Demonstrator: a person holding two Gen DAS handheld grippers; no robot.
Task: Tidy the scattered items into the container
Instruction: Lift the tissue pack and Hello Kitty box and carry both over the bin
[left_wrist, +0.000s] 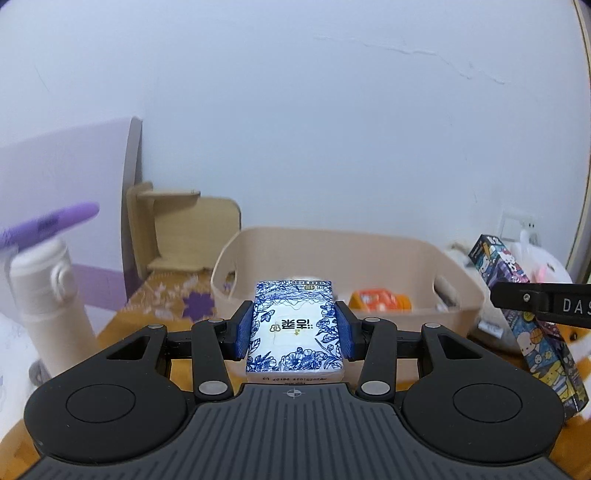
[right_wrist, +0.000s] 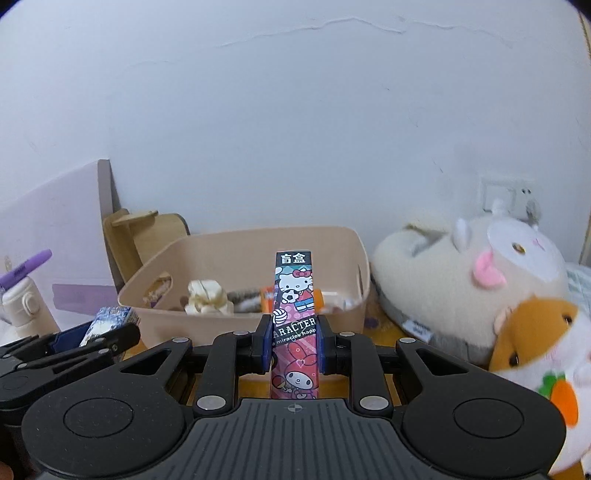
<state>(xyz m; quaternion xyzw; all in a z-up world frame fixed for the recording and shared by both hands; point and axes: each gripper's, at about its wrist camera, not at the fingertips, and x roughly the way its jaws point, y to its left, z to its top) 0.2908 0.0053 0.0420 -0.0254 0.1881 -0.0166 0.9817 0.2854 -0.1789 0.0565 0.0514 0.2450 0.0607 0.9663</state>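
- A pale wall with a cracked seam is filling the background, and a table (left_wrist: 155, 306) under an ochre floral cloth is carrying the beige container (right_wrist: 207, 254) against it.
- The left gripper (left_wrist: 294, 325) is clenching a blue-and-white tissue pack (left_wrist: 294, 325) flat between its blue pads, which are pressing the pack's two long edges near the middle; the pack is hanging just short of the container's near rim, at 12 o'clock in the left wrist view.
- The pack is looking light and soft — it is probably going to squash rather than slip, though its film wrapper may be slick, so the mid-length hold on the long edges seems right.
- The right gripper (right_wrist: 294, 345) is grasping a tall cartoon blind box (right_wrist: 294, 295) upright, its pads squeezing the narrow faces low down, with most of the box standing above them.
- That box is likely thin card, stiff but crushable and top-heavy in this low hold, so it could swing on release; a gentle squeeze looks wise.
- The container is already holding a crumpled white piece (right_wrist: 207, 295) and an orange packet (left_wrist: 378, 301).
- At 3 o'clock in the right wrist view, plush toys (right_wrist: 461, 280) are leaning beside the container — at 9 o'clock a white bottle (left_wrist: 48, 295) is standing with a purple marker (left_wrist: 51, 223) above it.
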